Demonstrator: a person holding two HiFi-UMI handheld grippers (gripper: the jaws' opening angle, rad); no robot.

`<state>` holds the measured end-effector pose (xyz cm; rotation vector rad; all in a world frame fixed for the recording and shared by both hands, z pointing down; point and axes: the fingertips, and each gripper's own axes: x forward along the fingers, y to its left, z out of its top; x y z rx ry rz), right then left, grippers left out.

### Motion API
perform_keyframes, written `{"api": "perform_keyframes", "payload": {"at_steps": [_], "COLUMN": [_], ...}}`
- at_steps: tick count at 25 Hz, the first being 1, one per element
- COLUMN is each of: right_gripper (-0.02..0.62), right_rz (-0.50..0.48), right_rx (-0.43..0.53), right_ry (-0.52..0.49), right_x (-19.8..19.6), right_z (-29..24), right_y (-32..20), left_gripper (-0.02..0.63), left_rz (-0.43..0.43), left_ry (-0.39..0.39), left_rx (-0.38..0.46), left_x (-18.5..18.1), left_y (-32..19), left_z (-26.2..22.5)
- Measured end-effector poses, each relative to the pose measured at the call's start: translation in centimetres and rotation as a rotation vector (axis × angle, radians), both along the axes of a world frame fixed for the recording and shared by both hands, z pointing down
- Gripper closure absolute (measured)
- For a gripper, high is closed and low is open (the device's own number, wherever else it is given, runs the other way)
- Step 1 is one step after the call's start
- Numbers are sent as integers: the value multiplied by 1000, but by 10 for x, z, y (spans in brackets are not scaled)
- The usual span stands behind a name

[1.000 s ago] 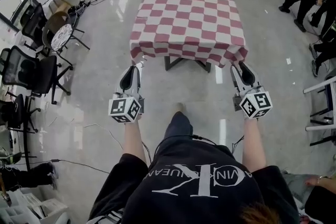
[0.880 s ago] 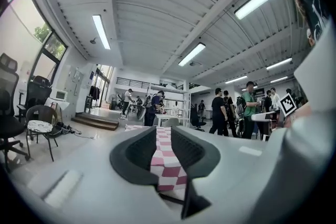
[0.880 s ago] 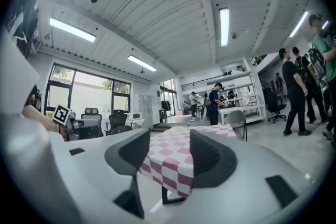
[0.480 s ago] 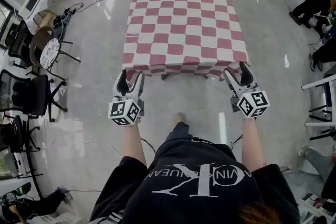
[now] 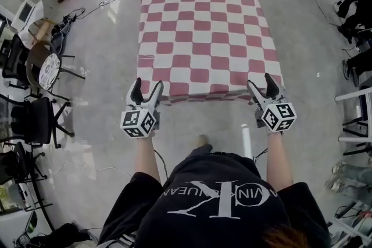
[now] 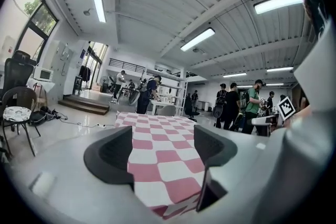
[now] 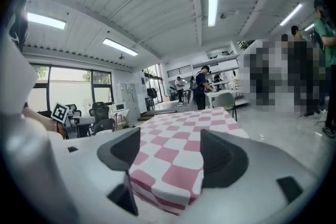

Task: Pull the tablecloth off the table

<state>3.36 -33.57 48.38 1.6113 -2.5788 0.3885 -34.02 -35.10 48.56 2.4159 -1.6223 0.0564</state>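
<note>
Head view steeply down on tablecloth (image 5: 206, 38); gripper views level, close at its near corners

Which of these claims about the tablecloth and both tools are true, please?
1. The tablecloth is checked red and white. True.
2. The left tool is clamped on the tablecloth. False: its jaws have just been opening and stand apart, the tablecloth's near corner loose between them.
3. The right tool is at the tablecloth's near right corner. True; its jaws have also just been opening, that corner between them.
4. The tablecloth is bunched into a heap. False: it lies spread flat.
</note>
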Motion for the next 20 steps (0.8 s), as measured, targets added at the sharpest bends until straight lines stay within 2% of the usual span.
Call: {"api": "perform_keyframes", "payload": {"at_steps": [5, 10, 14, 20], "right_gripper": [272, 268, 264, 258], "right_rz": [2, 11, -4, -50], "right_rx": [-82, -153, -204, -289], "right_ry": [23, 64, 82, 125], "right_x": [0, 8, 8, 5], "right_z": [25, 45, 61, 85], "right_y": [-20, -49, -86, -140], "left_gripper": [243, 239, 237, 218], "left_rz": [23, 55, 49, 32], "left_ry": [-4, 24, 39, 14], "left_rx": [-60, -112, -146, -235], "left_x": [0, 11, 16, 5], "left_y": [-29, -50, -68, -107], "left_z": [23, 44, 55, 78]}}
